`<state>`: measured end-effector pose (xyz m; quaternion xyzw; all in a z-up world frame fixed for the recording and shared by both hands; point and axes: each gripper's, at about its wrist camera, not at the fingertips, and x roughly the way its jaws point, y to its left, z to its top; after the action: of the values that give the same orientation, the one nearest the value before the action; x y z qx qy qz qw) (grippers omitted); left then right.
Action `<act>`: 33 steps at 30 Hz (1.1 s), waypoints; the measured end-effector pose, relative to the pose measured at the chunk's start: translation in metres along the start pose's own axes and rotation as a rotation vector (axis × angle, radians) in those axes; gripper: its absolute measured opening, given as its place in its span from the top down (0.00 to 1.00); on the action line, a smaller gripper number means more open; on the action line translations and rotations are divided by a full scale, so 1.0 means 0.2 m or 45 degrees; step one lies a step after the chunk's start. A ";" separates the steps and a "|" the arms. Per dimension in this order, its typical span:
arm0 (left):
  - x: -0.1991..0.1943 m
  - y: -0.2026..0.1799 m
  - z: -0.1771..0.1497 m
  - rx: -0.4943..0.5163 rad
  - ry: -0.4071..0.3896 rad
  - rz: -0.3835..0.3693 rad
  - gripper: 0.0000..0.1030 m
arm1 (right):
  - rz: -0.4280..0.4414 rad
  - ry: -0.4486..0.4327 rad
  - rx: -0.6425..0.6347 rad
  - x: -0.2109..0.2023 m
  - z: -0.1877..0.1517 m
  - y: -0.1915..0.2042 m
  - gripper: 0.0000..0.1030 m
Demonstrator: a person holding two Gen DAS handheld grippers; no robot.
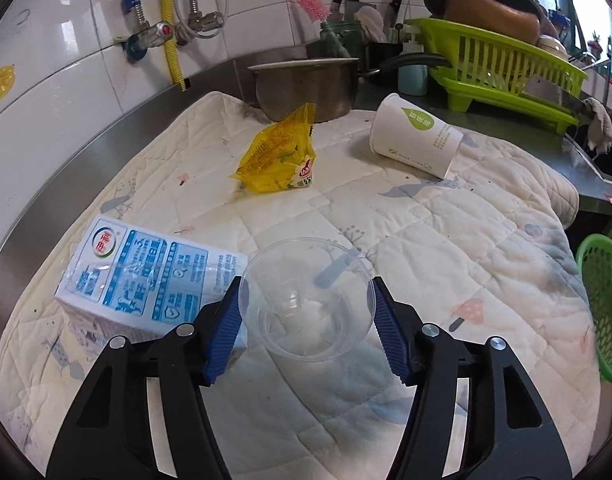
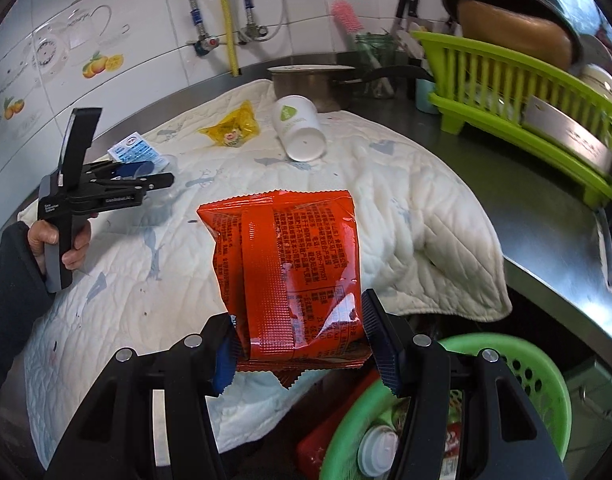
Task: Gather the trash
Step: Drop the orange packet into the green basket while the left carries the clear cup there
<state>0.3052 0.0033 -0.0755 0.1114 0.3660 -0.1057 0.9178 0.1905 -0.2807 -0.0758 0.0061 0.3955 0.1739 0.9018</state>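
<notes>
Right gripper (image 2: pixel 300 344) pinches the red snack bag (image 2: pixel 286 272), green basket (image 2: pixel 545 376) just below-right; drop is next. Left gripper (image 1: pixel 307 320) brackets the clear cup (image 1: pixel 306 300), pads at its rim; next squeeze gently.

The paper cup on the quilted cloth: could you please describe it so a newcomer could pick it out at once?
Start at the white quilted cloth covering the steel counter, and look to its far edge near the lime-green dish rack. The paper cup lies there on its side. It is white with a green leaf mark, unlike the crumpled yellow wrapper beside it.
</notes>
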 end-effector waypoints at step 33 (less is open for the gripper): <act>-0.42 -1.22 -0.09 0.147 -0.046 -0.563 0.41 | -0.347 0.075 0.410 -0.41 -0.73 -0.67 0.20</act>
<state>0.1667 -0.2151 -0.0615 0.0788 0.3584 -0.3270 0.8709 0.0759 -0.4513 -0.1371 0.0917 0.4414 -0.0148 0.8925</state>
